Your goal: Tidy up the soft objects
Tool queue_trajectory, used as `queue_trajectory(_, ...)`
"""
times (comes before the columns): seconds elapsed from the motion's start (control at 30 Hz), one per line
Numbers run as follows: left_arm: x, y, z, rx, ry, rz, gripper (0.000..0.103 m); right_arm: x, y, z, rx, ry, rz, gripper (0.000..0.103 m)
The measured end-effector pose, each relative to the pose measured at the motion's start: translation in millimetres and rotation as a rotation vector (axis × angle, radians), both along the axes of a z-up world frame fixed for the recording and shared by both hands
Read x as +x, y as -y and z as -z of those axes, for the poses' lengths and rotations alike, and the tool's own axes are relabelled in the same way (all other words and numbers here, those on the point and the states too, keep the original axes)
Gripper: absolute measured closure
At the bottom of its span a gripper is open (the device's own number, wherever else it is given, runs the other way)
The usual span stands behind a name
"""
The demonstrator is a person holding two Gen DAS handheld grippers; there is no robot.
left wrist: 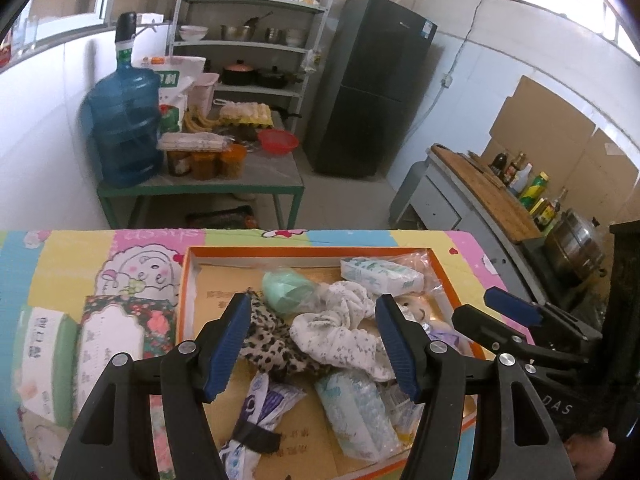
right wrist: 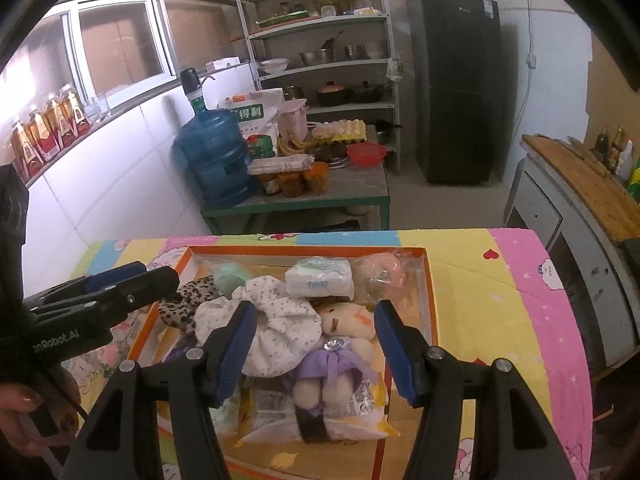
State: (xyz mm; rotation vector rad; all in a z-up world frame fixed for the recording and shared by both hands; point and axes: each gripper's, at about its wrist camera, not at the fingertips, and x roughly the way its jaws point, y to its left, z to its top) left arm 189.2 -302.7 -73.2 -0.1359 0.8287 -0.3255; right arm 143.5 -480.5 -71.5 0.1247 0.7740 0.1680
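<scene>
Plush doll (right wrist: 340, 344) lies lengthwise – head away, feet toward camera – both hand-held grippers (left wrist: 314, 346) (right wrist: 316, 348) open, empty

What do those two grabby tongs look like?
Both tongs, left and right, are black plastic with ribbed blue pads and round silver bolts. The left one has white lettering on its side.

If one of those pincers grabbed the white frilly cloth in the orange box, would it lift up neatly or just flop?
The white floral cloth lies crumpled in loose folds, so it would probably sag and dangle from wherever it is pinched. It looks thin, hence likely light. It drapes against the plush doll and the leopard-print fabric, so lifting it may tug those along slightly.
</scene>
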Motion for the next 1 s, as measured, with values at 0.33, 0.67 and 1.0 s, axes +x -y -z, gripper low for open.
queue_trajectory(0.33, -19, -7, -15, 0.018, 0.027, -0.018, 0.037, -13, -1, -6, 0.012, 0.003, 0.003, 0.042)
queue_trajectory(0.67, -28, -4, -19, 0.031, 0.034, -0.02, 0.037, -22, -1, -8, 0.023, 0.0, 0.006, 0.042)
queue_trajectory(1.0, -46, -12, -31, 0.021, 0.068, 0.001, 0.037, -43, -12, -21, 0.019, 0.026, 0.021, 0.042)
